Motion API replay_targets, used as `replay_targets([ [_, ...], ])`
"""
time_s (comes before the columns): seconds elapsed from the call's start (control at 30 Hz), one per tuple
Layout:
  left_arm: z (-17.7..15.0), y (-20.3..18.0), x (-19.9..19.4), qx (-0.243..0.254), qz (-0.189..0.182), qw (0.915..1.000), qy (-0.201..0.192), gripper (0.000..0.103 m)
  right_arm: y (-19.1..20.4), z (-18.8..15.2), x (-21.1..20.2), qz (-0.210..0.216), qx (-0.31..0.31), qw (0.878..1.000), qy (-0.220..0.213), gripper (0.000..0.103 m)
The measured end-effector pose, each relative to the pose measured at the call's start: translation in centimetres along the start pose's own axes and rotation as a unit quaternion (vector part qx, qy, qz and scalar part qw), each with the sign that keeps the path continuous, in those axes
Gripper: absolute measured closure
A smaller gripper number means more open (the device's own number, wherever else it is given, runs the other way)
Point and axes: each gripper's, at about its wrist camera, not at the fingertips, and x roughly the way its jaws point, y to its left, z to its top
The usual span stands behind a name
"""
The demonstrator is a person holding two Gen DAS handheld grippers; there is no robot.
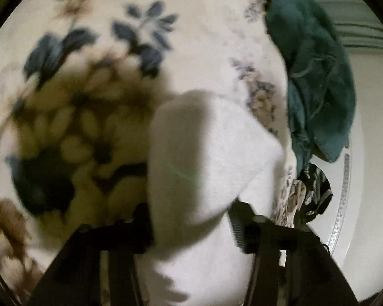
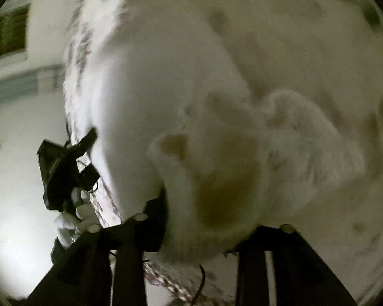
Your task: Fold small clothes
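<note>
A white fleecy garment (image 1: 206,153) lies bunched on the floral bedspread (image 1: 89,51). Its near end fills the gap between the fingers of my left gripper (image 1: 189,214), which stand apart; the ribbed pad of the right-hand finger (image 1: 236,225) shows bare beside the cloth. In the right wrist view the same soft white cloth (image 2: 217,153) bulges up between the parted fingers of my right gripper (image 2: 212,219). Both views are blurred.
A teal garment (image 1: 319,76) and a dark patterned one (image 1: 315,193) lie along the bedspread's right edge, with pale floor (image 1: 365,204) beyond. In the right wrist view the left gripper's black body (image 2: 56,170) and a gloved hand (image 2: 85,216) are at the bed's left edge.
</note>
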Motion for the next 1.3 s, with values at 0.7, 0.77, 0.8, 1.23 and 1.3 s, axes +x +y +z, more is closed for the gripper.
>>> replay_targets([
  [0.7,-12.9,4.7,0.4,-0.036,0.294,0.9491,-0.106,0.000,10.6,17.8,0.9,-0.148,-0.263,0.953,-0.032,0.089],
  [0.77,-12.3,4.4,1.0,-0.048,0.312,0.9442,-0.094,0.000,11.4,17.7,0.3,-0.148,-0.262,0.952,-0.059,0.091],
  [0.8,-12.0,4.4,1.0,-0.054,0.313,0.9439,-0.089,0.000,12.2,17.9,-0.5,-0.149,-0.261,0.950,-0.079,0.091],
  [1.23,-11.5,0.1,-3.8,-0.058,0.311,0.9374,-0.145,0.000,10.4,15.8,-5.6,-0.167,-0.229,0.959,-0.022,0.056],
  [1.3,-12.2,-0.7,-3.5,-0.053,0.312,0.9376,-0.143,0.000,8.2,13.3,-7.5,-0.147,-0.201,0.968,-0.005,0.056],
])
